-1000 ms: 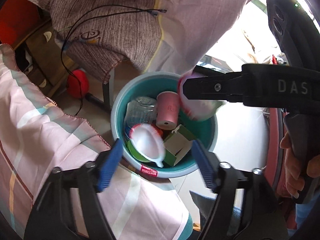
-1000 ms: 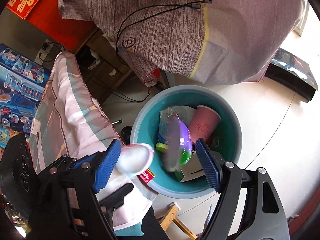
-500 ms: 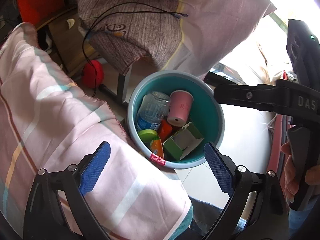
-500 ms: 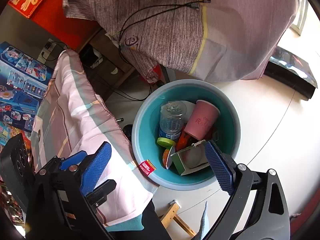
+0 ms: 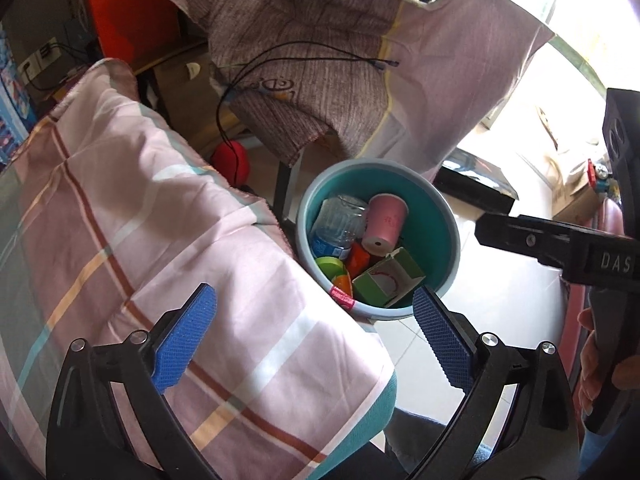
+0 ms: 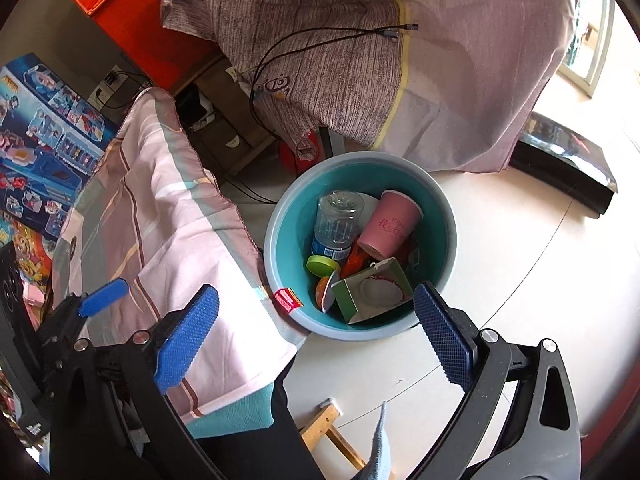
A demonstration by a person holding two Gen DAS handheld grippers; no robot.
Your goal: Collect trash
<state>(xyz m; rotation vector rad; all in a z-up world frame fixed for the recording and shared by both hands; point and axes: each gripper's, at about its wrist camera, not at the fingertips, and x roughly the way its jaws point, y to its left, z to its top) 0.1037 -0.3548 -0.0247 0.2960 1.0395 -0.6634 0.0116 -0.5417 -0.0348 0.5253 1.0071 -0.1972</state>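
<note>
Dropped from both just-opening jaws, trash now lies in the teal bin (image 5: 448,240) at frame centre, left gripper (image 5: 316,340) and right gripper (image 6: 316,336) released, empty; its light, crushable pink cup (image 6: 390,224) suits rim grasps.

Left gripper (image 5: 314,338): jaws spread wide after just opening, nothing between the blue pads, angled down above the teal bin (image 5: 450,216). Right gripper (image 6: 316,336): likewise wide after just opening, empty, tilted down over the bin. A hand (image 5: 600,360) grips its handle.
</note>
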